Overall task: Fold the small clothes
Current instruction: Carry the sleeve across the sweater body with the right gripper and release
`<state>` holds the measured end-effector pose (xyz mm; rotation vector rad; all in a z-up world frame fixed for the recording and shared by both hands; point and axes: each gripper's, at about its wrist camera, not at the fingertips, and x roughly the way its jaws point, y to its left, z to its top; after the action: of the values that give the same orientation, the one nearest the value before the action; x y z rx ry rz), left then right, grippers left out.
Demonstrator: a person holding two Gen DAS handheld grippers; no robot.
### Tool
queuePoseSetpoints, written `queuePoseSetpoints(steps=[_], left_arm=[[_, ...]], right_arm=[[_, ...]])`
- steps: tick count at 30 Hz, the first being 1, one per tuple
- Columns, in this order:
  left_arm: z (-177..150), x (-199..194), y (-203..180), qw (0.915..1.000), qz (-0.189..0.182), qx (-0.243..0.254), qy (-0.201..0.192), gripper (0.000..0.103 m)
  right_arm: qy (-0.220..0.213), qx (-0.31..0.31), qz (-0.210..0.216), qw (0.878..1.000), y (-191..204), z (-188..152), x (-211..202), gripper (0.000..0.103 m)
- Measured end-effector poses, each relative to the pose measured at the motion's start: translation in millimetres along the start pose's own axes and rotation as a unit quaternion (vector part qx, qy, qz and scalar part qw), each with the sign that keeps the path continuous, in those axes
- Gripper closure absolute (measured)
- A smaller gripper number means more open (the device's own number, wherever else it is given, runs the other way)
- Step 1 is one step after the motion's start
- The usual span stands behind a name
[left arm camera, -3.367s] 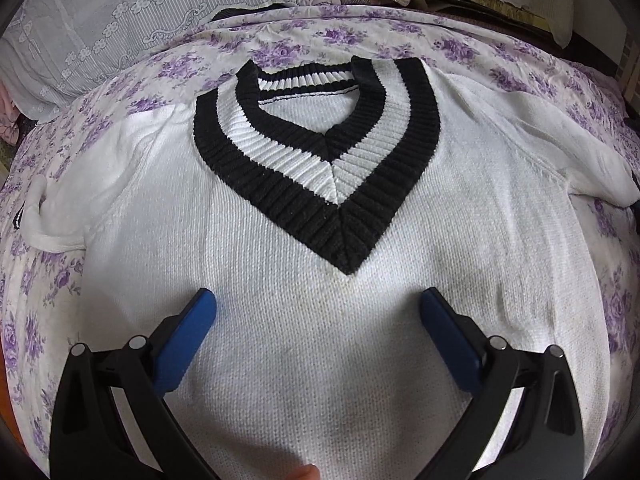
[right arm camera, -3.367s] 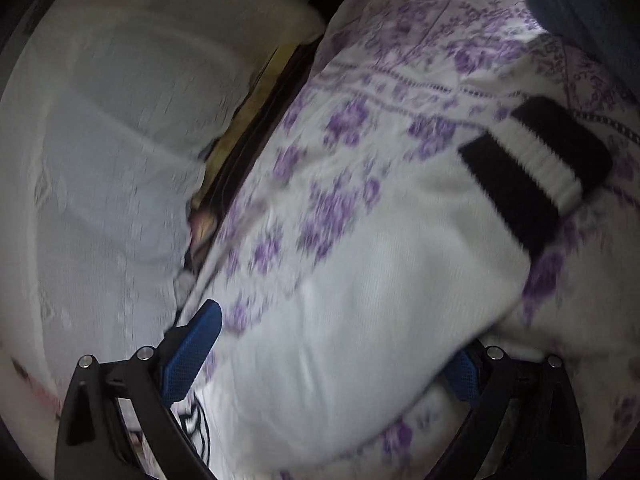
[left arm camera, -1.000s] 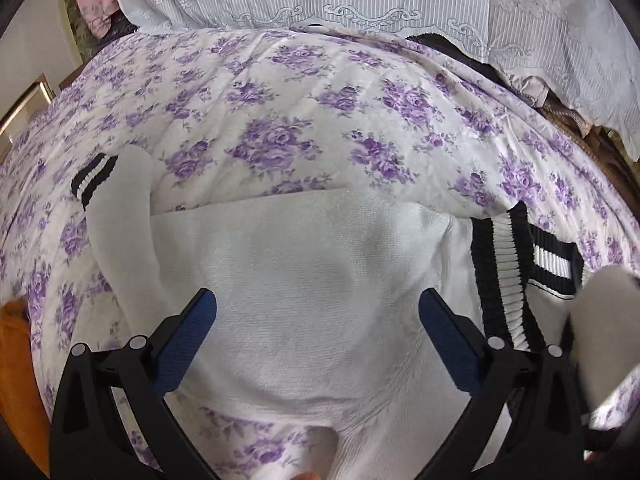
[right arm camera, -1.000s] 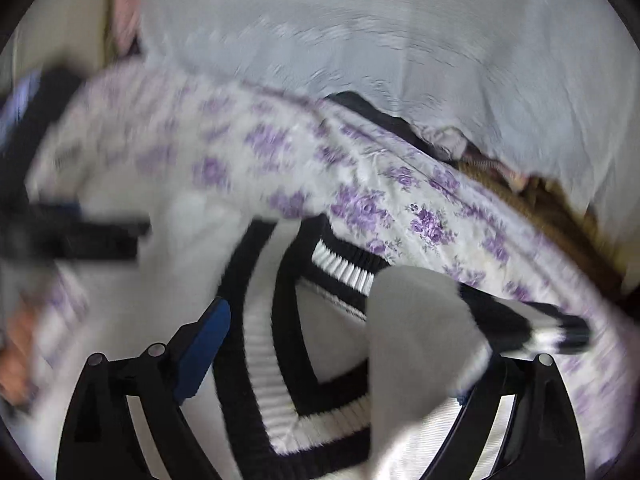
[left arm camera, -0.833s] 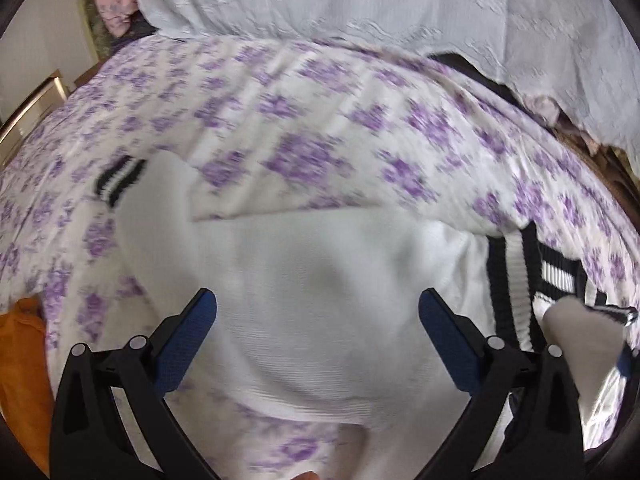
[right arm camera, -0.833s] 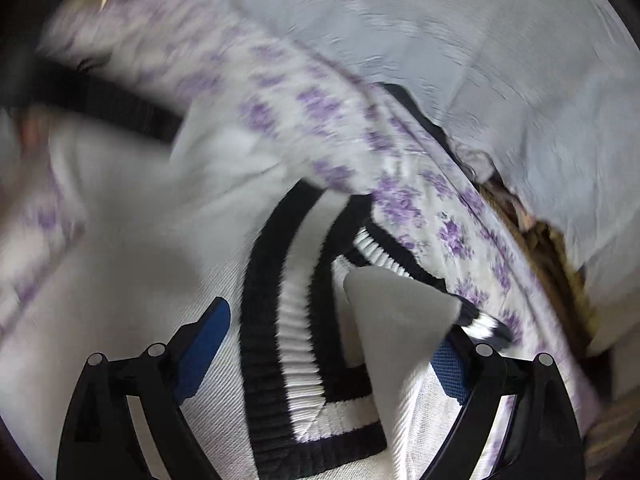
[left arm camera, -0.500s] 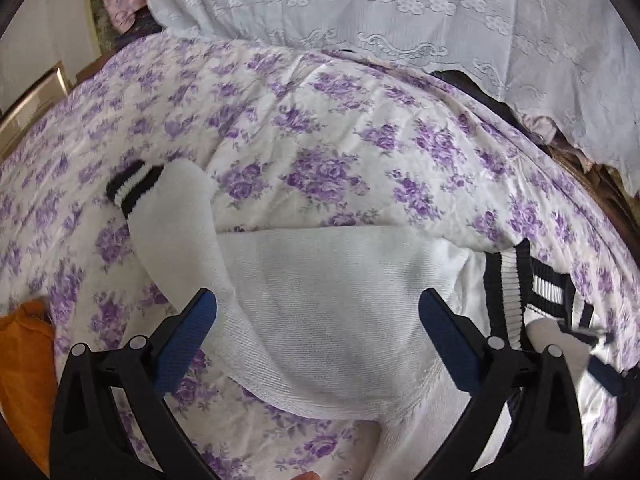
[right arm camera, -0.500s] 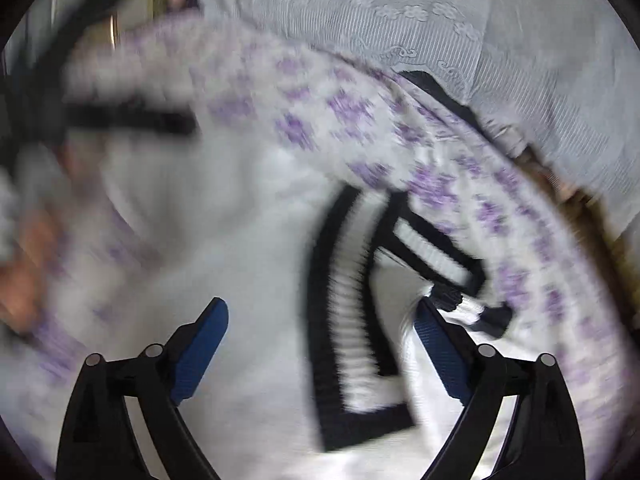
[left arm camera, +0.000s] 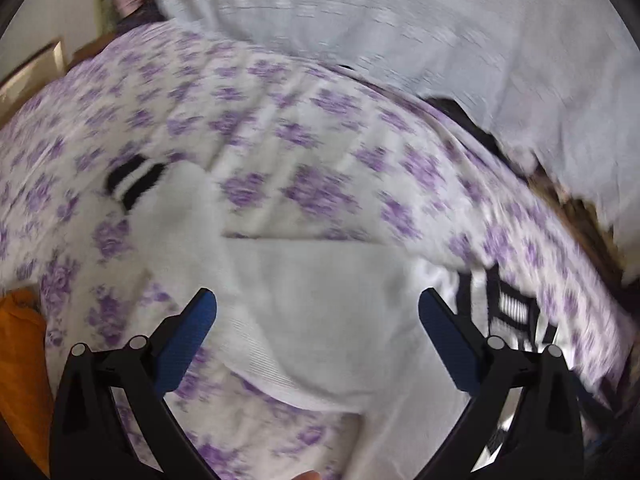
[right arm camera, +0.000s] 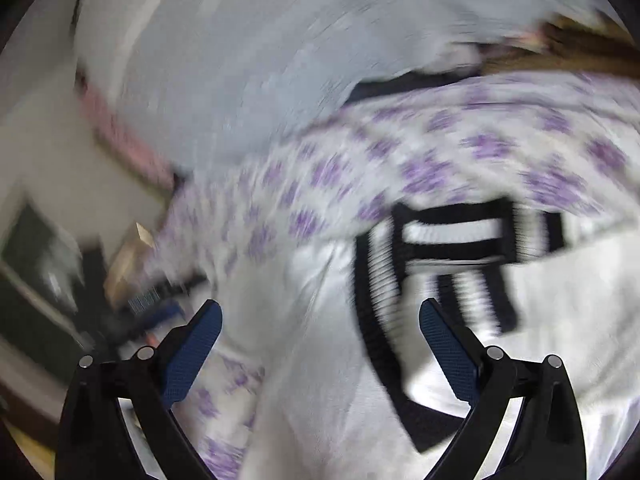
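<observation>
A white knit sweater (left arm camera: 320,312) with a black-and-white striped V collar (left arm camera: 508,308) lies on a bed with a purple floral cover (left arm camera: 300,152). Its left sleeve stretches out to a black-striped cuff (left arm camera: 134,178). My left gripper (left arm camera: 316,320) is open and empty just above the sleeve and shoulder. In the blurred right wrist view the collar (right arm camera: 440,280) lies ahead, with a sleeve folded over the chest at the right. My right gripper (right arm camera: 318,328) is open and empty above the sweater.
A white lace cloth (left arm camera: 400,20) covers the headboard side at the back. An orange item (left arm camera: 20,344) sits at the bed's left edge. In the right wrist view the bed edge (right arm camera: 168,240) and dark furniture (right arm camera: 36,280) lie at the left.
My right gripper let go of the right sleeve, left folded over the chest, and swung left. My left gripper stayed open over the left sleeve, shifting slightly.
</observation>
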<state>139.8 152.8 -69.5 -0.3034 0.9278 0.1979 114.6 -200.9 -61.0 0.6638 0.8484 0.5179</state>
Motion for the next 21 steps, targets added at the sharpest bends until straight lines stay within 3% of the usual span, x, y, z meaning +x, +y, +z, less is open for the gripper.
queuePoseSetpoints(steps=[3, 6, 10, 13, 14, 15, 18, 19, 21], left_arm=[[-18, 4, -41, 0.9976, 0.015, 0.067, 0.002, 0.004], [-44, 12, -85, 0.9883, 0.034, 0.149, 0.006, 0.004], [-60, 22, -105, 0.9813, 0.063, 0.182, 0.008, 0.004], [-63, 31, -105, 0.9813, 0.056, 0.182, 0.024, 0.004], [-64, 32, -104, 0.9809, 0.058, 0.184, 0.026, 0.004], [-65, 33, -104, 0.9805, 0.061, 0.185, 0.026, 0.004], [-62, 36, -96, 0.9823, 0.068, 0.173, 0.023, 0.004], [-60, 39, -93, 0.9840, 0.066, 0.163, 0.027, 0.004], [-59, 44, -88, 0.9863, 0.061, 0.149, 0.038, 0.004]], right_arm=[[0.009, 0.066, 0.035, 0.997, -35, -1, -10, 0.004], [0.033, 0.067, 0.022, 0.997, -42, -7, 1, 0.004], [0.074, 0.092, -0.006, 0.993, -50, -8, 41, 0.004], [0.055, 0.127, -0.011, 0.990, -56, -2, 61, 0.004], [0.027, 0.119, 0.013, 0.992, -48, 1, 59, 0.004], [0.010, 0.097, 0.065, 0.993, -34, 3, 56, 0.004], [0.043, 0.036, 0.214, 0.975, 5, 2, 49, 0.004], [0.053, 0.016, 0.219, 0.974, 12, 2, 46, 0.004], [0.036, -0.021, 0.173, 0.984, 12, 3, 31, 0.004]])
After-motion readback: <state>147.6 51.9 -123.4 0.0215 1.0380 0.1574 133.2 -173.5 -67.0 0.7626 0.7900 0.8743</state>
